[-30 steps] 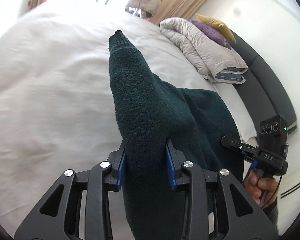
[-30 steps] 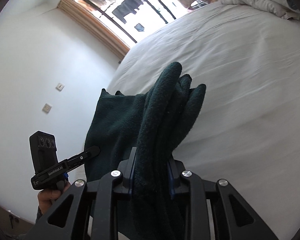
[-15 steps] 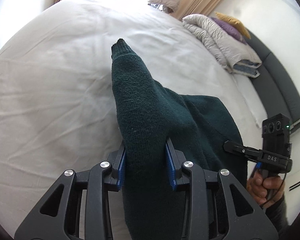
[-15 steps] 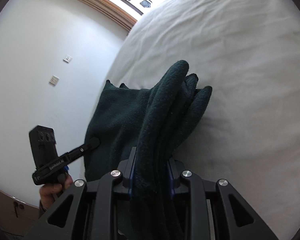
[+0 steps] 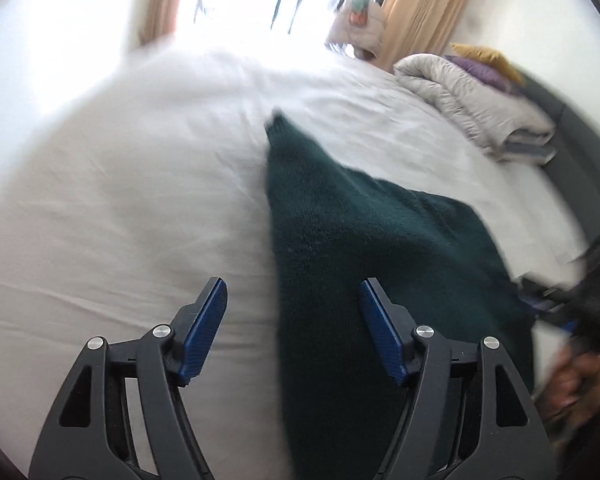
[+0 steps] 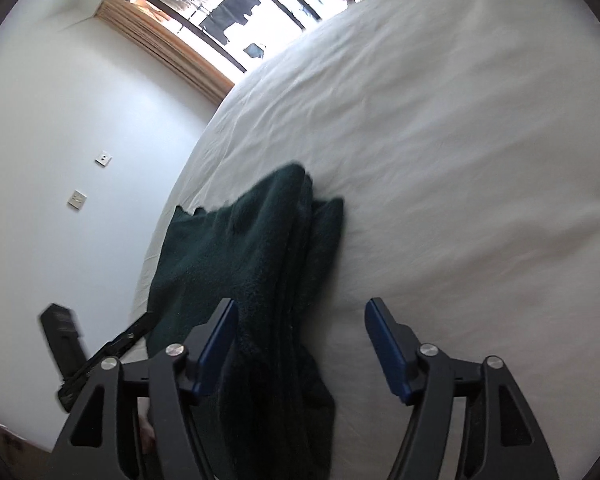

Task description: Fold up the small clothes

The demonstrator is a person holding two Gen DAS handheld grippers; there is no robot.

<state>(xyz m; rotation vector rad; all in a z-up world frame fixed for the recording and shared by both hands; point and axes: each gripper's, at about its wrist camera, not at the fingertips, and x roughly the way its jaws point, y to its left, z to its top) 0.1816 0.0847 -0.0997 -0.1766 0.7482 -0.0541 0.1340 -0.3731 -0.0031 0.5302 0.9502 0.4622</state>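
Bedroom, white bed (image 5: 120, 200) filling most of both views, bright window (image 6: 236, 32) w/ tan curtains (image 5: 420, 4) at the far end. Grey duvet (image 5: 472, 96) folded up near the headboard, purple and mustard pillows (image 5: 484, 60) on top of it (all a bit smeared, cam's blurry).

Dark green sweater (image 5: 340, 248) is down on the sheet, near the bed's edge. In the left wrist view one narrow part runs away toward the window end, the wider body spreading off to the right. In the right wrist view it shows as a bunched fold, several layers stacked along its right edge.

Left gripper (image 5: 292, 300): jaws have just been opening and now stand wide. Sweater lies between them, nearer the right blue pad (image 5: 380, 332), but neither pad presses on it. Bare sheet under the left pad.

Right gripper (image 6: 298, 320): same story, jaws just been opening, now wide apart. Sweater's folded edge passes by the left pad (image 6: 216, 344), looks just beside or brushing it, can't tell which; right pad sits over bare sheet, well clear of the knit.

Each cam catches the other gripper at its frame edge, blurred, w/ a hand (image 5: 572, 384) around the handle on the right side of the left wrist view.
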